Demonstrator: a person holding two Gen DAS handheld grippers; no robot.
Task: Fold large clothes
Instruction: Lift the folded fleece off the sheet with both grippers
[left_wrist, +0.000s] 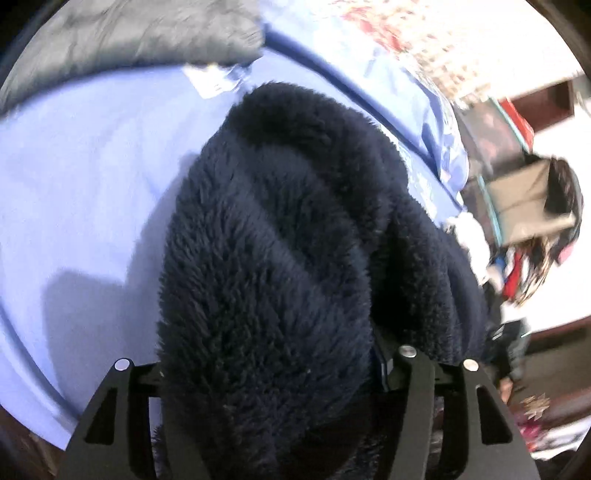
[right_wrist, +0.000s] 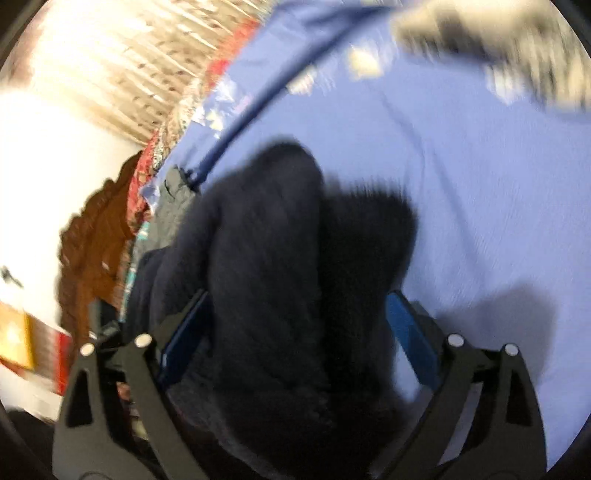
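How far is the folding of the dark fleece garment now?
Done: the navy fleece is off the pile and over the blue sheet. In hand: it sits bunched between the left gripper and right gripper. Left: spreading it flat and making every fold.

A fleece garment (left_wrist: 280, 236) lies bunched on a bed sheet (left_wrist: 81, 177), reaching from the near edge toward the middle. A quilted cover (left_wrist: 122, 33) sits at the far left of the bed, a pillow (left_wrist: 417, 110) along the far right. Beyond the bed's right edge, clutter (left_wrist: 532, 206) stands on the floor.
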